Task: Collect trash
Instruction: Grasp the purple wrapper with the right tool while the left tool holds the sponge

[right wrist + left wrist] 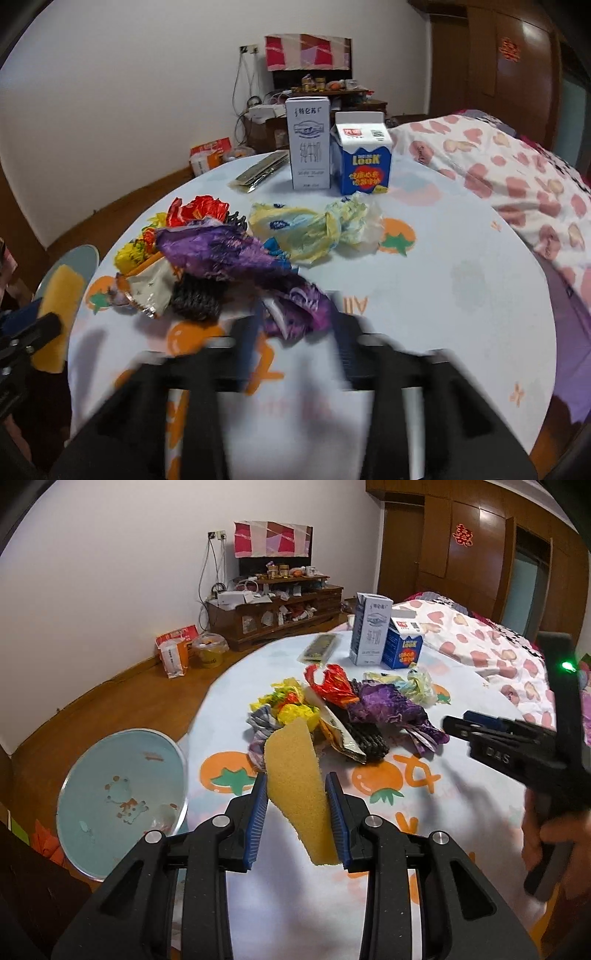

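My left gripper (296, 781) is shut on a yellow sponge (291, 760), held upright above the table's near edge; the sponge (61, 295) also shows at the left of the right wrist view. A heap of crumpled trash lies mid-table: a purple wrapper (221, 251), a red wrapper (332, 683), a yellow wrapper (291, 709), a black piece (199, 295) and a pale yellow bag (306, 229). My right gripper (297, 325), blurred, stands open with the purple wrapper's near end between its fingers; no pad clearly presses on it. A hand holds the right gripper (454, 723).
The round table (443, 295) has a fruit-print cloth. A tall white milk carton (308, 147), a blue carton (365, 162) and a flat packet (262, 171) stand at its far side. A light blue basin (122, 775) sits left of the table. A bed with a heart-print blanket (480, 638) lies right.
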The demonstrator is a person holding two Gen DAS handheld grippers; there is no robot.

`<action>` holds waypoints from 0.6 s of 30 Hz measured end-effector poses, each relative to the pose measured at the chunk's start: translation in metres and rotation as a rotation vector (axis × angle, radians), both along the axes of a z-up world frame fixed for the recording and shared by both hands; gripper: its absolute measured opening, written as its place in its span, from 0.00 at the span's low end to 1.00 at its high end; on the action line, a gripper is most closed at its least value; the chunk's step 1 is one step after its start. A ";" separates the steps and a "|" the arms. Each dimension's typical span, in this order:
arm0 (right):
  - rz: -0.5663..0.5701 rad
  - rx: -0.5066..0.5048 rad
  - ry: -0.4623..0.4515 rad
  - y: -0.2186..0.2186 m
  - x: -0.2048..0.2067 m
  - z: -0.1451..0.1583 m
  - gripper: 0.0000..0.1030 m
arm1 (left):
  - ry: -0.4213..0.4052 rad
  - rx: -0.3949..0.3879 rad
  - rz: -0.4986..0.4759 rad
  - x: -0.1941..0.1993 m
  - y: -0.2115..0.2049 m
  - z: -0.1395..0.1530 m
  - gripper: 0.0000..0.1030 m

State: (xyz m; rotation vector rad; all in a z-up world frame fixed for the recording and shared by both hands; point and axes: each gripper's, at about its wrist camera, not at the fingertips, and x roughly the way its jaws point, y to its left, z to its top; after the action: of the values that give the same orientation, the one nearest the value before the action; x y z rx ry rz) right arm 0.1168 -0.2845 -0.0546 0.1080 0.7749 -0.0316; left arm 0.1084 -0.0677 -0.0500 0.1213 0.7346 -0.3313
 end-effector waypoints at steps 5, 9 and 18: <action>0.103 -0.004 0.070 -0.011 0.041 -0.021 0.52 | -0.026 0.023 0.048 0.008 0.015 0.006 0.32; 0.157 0.056 0.150 -0.013 0.062 -0.042 0.44 | -0.018 0.022 0.091 0.017 0.025 0.006 0.32; 0.124 0.101 0.089 -0.010 0.009 -0.026 0.03 | 0.016 0.002 0.080 0.018 0.022 -0.003 0.32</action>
State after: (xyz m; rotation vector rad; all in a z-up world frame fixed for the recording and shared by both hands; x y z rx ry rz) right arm 0.1258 -0.2946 -0.0802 0.1548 0.8705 0.1213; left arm 0.1268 -0.0456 -0.0530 0.0911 0.7533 -0.2551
